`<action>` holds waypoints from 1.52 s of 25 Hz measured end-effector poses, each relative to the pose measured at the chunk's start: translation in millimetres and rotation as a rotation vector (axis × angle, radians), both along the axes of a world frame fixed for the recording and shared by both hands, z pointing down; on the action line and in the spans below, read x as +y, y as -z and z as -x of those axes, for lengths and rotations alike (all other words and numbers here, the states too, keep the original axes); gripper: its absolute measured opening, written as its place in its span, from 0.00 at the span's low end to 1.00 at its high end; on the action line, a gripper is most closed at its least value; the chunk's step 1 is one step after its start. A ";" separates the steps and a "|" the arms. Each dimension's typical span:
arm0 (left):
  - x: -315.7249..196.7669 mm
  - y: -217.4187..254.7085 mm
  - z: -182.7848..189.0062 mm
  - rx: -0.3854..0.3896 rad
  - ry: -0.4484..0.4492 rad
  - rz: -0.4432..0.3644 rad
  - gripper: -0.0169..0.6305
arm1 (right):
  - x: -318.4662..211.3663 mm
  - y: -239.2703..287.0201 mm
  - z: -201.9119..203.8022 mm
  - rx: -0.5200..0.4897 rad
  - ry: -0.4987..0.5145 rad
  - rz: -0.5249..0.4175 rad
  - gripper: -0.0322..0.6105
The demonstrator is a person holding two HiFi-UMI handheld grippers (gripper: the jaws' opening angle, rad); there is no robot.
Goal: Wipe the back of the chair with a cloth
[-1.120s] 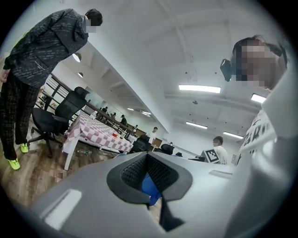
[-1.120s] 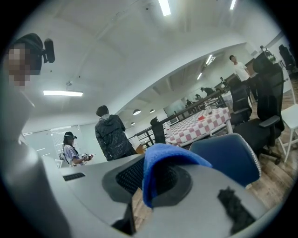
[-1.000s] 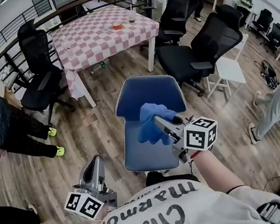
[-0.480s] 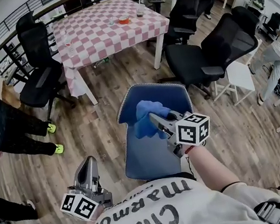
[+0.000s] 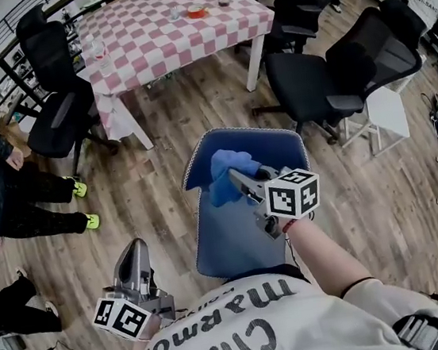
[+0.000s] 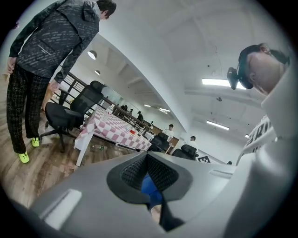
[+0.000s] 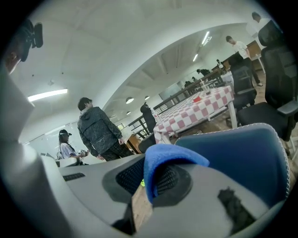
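At lower left the left gripper [image 5: 137, 249] is held low, its jaws closed together on nothing; at centre the right gripper [image 5: 240, 182] is clamped on the blue cloth [image 5: 221, 176], held just before the blue chair's backrest [image 5: 279, 145]; a checked table [image 5: 177, 39] is seen beyond, at the top.

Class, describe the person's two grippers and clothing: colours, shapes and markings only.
Both the left gripper and the right gripper are grey, tapering to two jaws lined with black textured pads. Each carries a white cube printed with black square markers. The person wears a white shirt with black lettering.
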State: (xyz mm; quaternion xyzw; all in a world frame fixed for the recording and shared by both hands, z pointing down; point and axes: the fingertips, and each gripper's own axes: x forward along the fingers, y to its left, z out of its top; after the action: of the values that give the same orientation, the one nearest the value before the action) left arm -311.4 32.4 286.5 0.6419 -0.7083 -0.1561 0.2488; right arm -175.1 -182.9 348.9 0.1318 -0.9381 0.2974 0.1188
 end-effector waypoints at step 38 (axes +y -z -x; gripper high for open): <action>-61.7 -28.7 -20.4 0.007 -0.072 0.100 0.03 | -109.1 -72.7 -63.6 0.180 -0.255 -0.097 0.12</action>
State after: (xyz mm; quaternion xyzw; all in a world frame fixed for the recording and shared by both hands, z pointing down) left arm -291.0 -29.2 315.2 0.6530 -0.6909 -0.1140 0.2886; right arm -111.6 -292.1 421.7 0.2813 -0.9127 0.2513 0.1573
